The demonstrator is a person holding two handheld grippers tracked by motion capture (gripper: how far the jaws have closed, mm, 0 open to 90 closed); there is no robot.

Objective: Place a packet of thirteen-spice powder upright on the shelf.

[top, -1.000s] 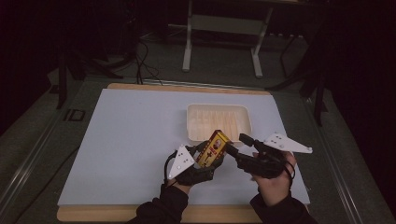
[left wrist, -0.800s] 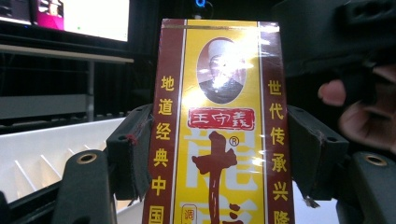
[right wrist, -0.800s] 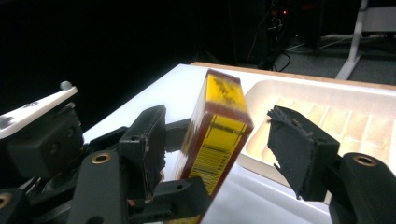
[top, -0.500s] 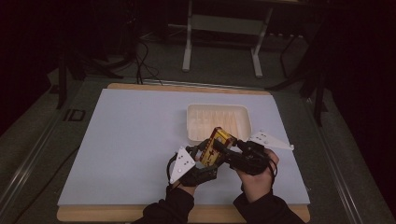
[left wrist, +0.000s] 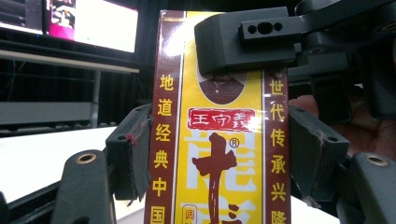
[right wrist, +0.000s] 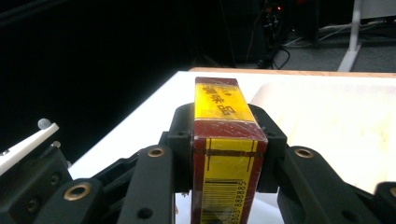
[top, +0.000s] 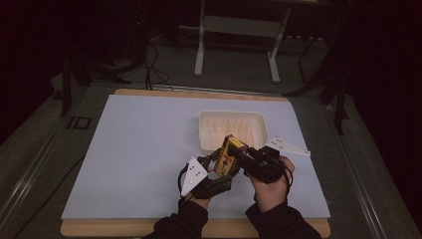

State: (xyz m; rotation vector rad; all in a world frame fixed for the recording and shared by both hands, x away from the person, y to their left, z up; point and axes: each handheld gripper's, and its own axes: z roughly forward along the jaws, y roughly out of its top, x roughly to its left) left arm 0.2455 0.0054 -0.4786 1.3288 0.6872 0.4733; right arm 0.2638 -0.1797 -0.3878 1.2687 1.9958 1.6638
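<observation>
Fingers [left wrist: 133,154] of both grippers clamp the yellow box [left wrist: 219,140] between them.

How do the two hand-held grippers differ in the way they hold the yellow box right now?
The left hand-held gripper clamps the yellow box across its printed front, lower down. The right hand-held gripper clamps its upper end, across the narrow sides, and its jaws have just been closing. Both are shut on the box, above the table.
</observation>
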